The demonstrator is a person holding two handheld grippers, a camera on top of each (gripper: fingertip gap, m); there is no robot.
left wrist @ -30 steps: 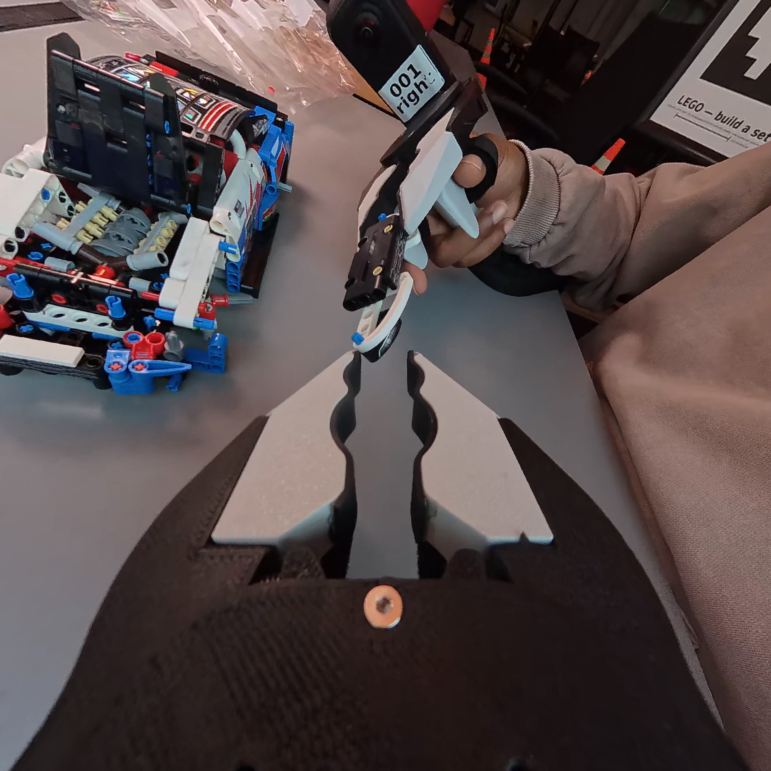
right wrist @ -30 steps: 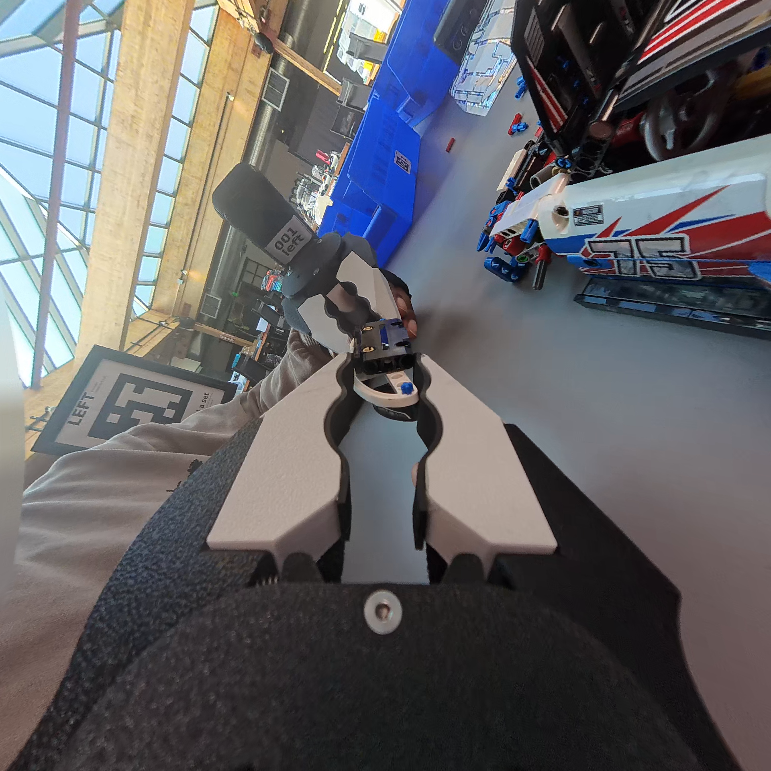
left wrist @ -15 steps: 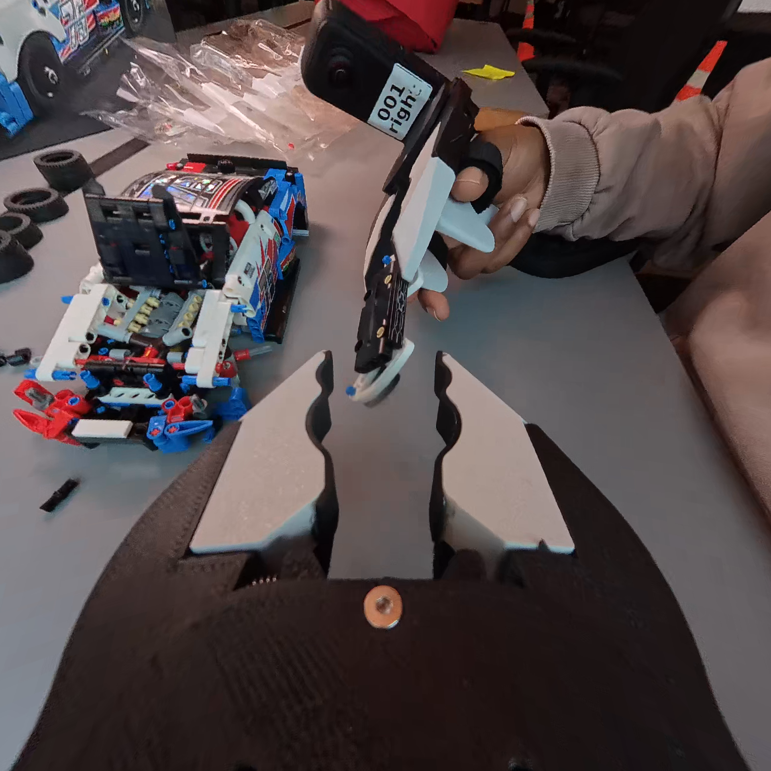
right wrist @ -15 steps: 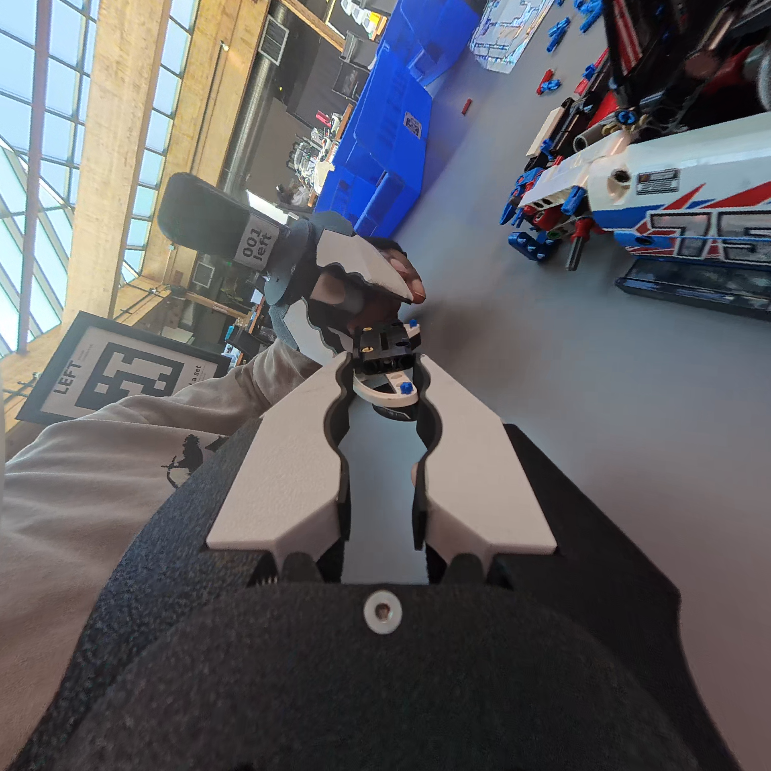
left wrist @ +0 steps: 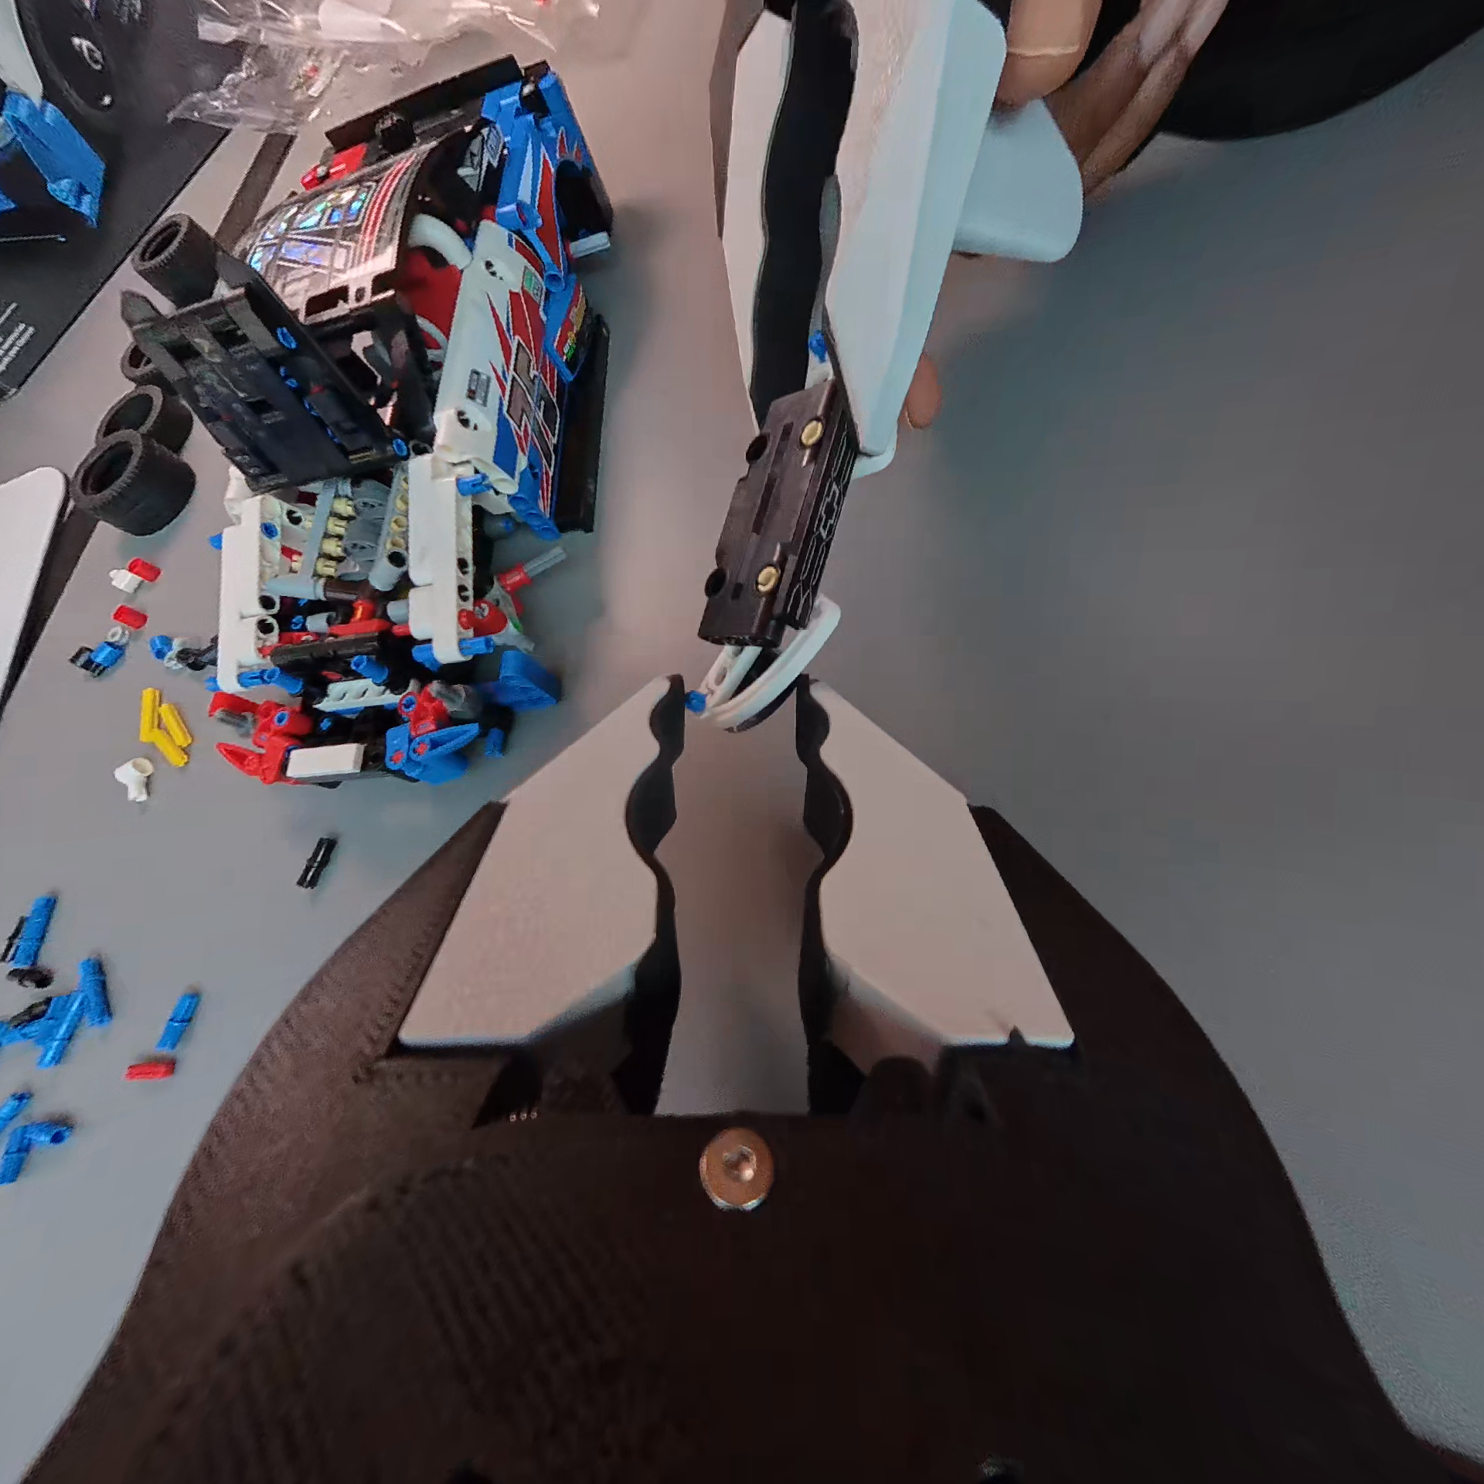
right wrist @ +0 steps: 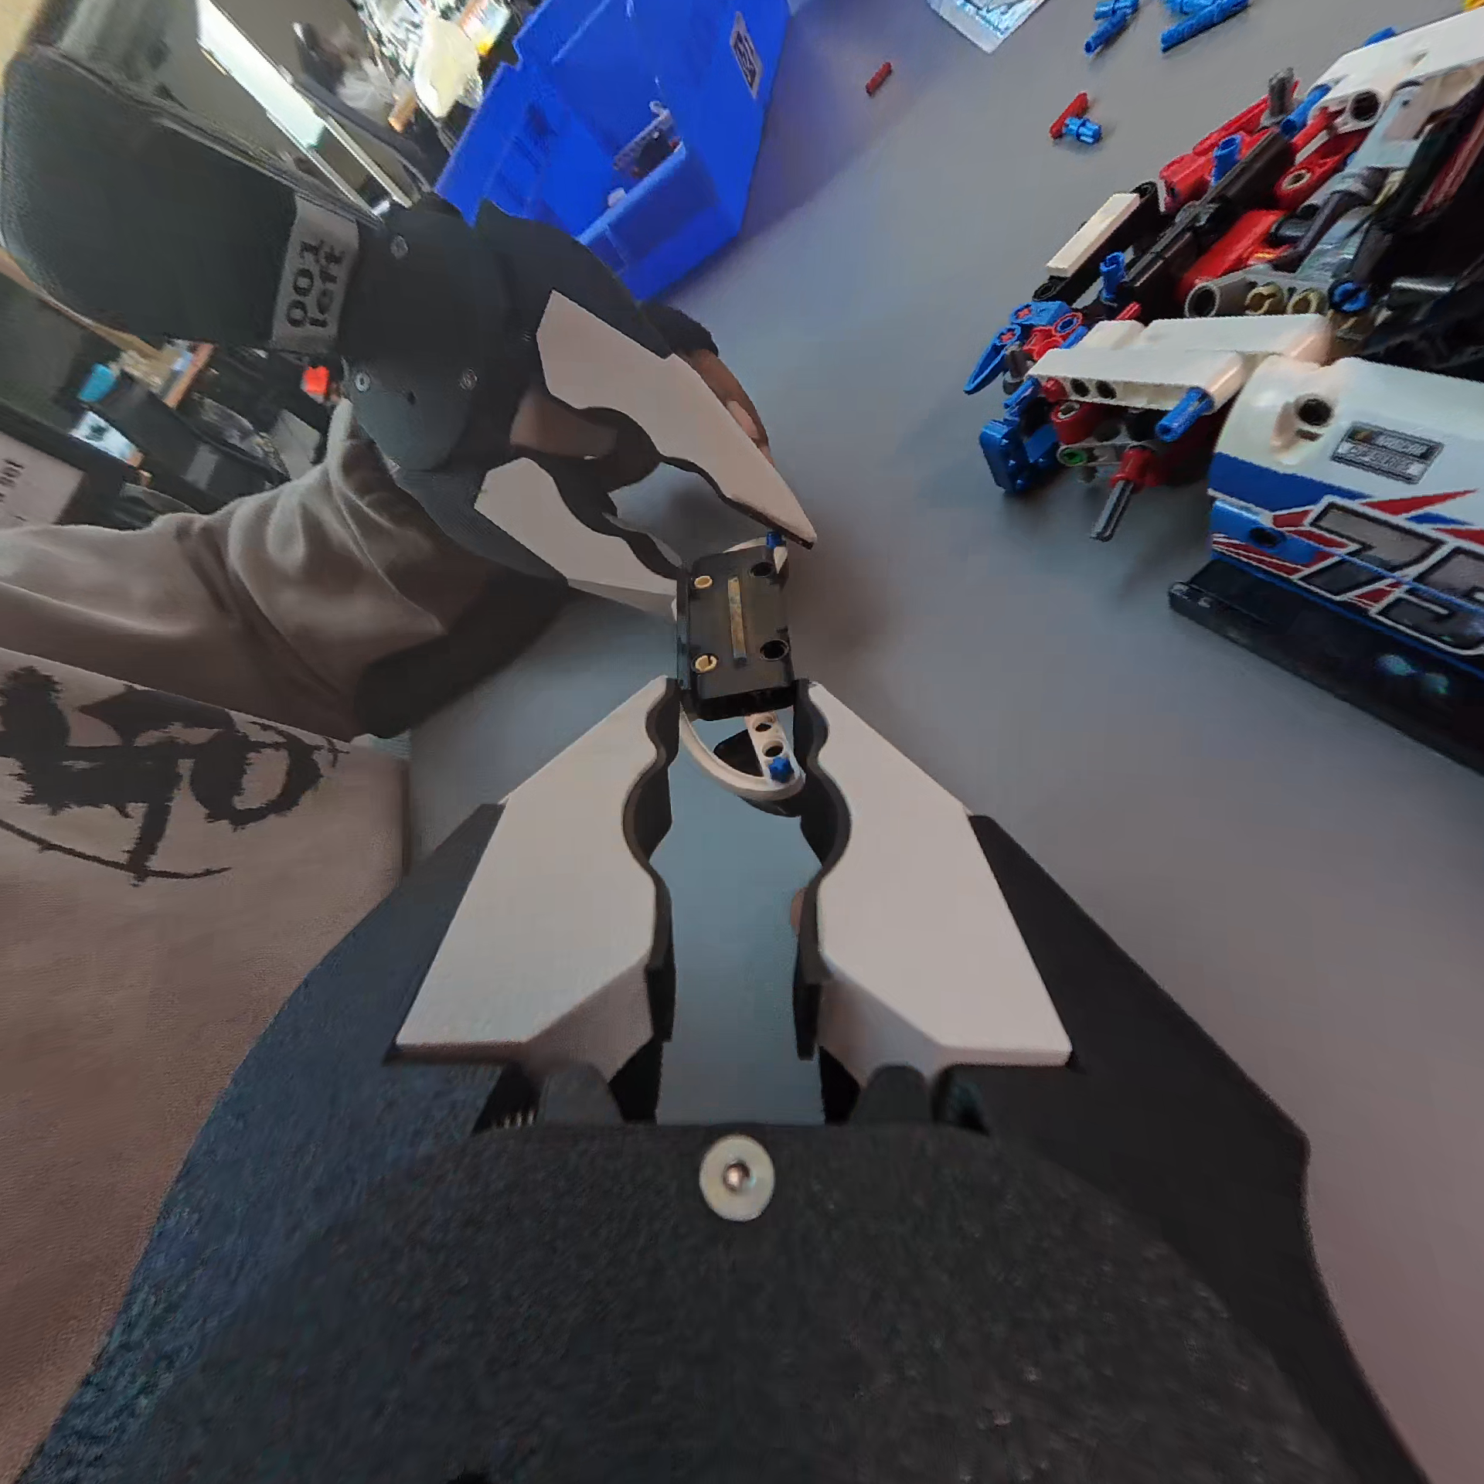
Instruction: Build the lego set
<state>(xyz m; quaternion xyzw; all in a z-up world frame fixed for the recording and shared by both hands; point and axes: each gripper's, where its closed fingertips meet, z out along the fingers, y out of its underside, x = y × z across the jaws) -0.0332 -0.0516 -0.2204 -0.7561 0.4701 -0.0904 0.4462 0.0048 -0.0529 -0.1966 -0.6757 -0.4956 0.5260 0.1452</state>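
The right claw (right wrist: 737, 727) grips one black block with two brass studs and a white curved piece (right wrist: 737, 642) above the grey table (right wrist: 1044, 803), the left claw (left wrist: 739, 707) narrowly parted and empty beside it, one half-built car (left wrist: 417, 482) near three loose black tyres (left wrist: 132, 482)

The part-built car (left wrist: 417, 450) is set on the table (left wrist: 1204, 723), with loose pieces (left wrist: 152, 723) scattered beside it and spare tyres (left wrist: 132, 482) just next to it. A small sub-assembly (right wrist: 735, 642) is held above the table between the right tool (right wrist: 735, 699) and the left tool (left wrist: 739, 691), well apart from the car. Bins (right wrist: 626, 144) are placed toward the table's far edge in the right wrist view.
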